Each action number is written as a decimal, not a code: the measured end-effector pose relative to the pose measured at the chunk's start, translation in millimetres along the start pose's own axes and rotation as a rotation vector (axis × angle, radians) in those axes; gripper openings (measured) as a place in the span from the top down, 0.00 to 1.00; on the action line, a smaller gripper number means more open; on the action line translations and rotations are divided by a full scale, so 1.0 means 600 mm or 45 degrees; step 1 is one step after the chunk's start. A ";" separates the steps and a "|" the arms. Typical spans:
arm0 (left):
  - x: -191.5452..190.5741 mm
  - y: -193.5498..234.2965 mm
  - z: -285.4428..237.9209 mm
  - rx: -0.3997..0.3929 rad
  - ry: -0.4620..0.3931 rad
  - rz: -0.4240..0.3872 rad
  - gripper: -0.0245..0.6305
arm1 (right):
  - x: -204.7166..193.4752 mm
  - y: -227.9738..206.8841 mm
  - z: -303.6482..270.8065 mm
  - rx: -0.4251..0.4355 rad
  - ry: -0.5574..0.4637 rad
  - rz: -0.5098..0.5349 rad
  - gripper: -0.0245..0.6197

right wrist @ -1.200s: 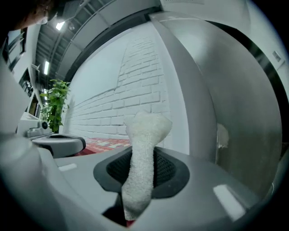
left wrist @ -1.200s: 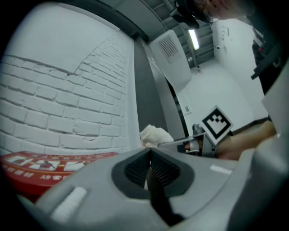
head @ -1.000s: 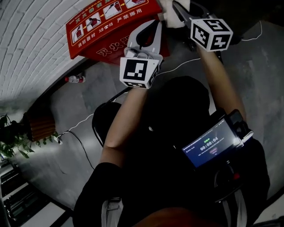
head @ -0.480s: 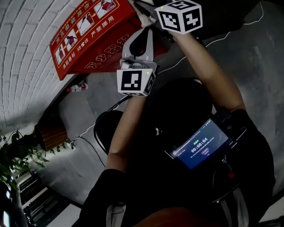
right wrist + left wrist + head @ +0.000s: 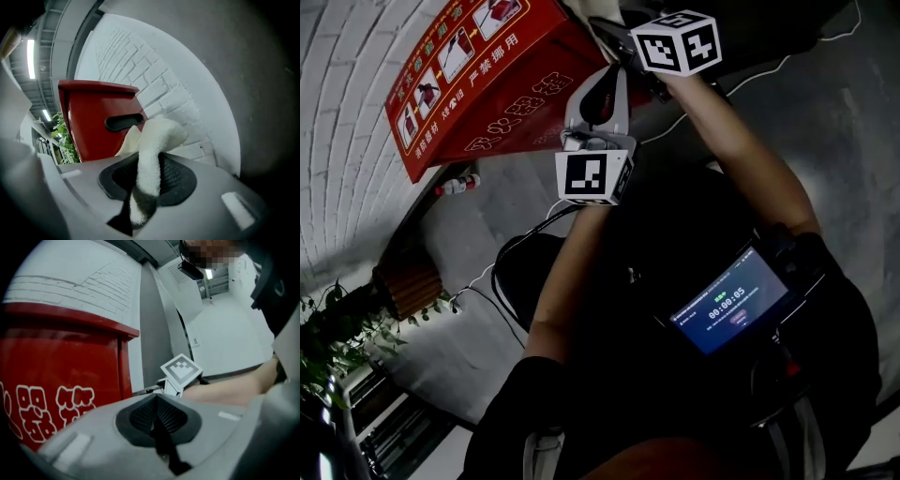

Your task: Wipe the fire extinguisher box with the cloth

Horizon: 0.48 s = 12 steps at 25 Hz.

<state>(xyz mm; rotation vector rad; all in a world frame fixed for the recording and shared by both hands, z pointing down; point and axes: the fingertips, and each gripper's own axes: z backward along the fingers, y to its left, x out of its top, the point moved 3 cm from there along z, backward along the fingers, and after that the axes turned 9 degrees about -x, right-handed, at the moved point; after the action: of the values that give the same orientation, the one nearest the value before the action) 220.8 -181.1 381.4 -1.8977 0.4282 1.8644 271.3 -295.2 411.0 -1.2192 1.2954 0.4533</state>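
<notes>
In the head view the red fire extinguisher box [image 5: 478,89] runs off the top edge of the frame, and the jaw tips of the right hand-held gripper [image 5: 147,171] are lost there against the box's end. Its own view shows the box's side with a dark slot [image 5: 124,122], partly covered by the white cloth [image 5: 157,136]; whether the cloth touches the box cannot be told. The box stands against the white brick wall [image 5: 159,84]. The right hand-held gripper's jaws are closed on the cloth, which bunches out past them towards the box. The left hand-held gripper [image 5: 157,404] has its jaws pressed together with nothing between them, near the box's lettered front, whose white characters are cut off at the frame edge.
</notes>
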 end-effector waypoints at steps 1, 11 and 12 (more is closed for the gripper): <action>-0.008 -0.001 0.001 0.002 0.007 0.006 0.96 | -0.010 -0.005 -0.002 0.004 0.010 -0.010 0.83; -0.118 -0.010 0.009 -0.018 0.134 0.047 0.96 | -0.117 -0.069 -0.032 -0.019 0.114 -0.097 0.83; -0.129 -0.010 0.010 -0.021 0.148 0.051 0.96 | -0.128 -0.076 -0.035 -0.028 0.125 -0.107 0.83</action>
<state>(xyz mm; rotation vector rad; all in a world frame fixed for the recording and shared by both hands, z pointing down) 215.6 -179.8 459.2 -2.0299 0.4932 1.7933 276.3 -303.1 502.3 -1.3229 1.3198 0.3509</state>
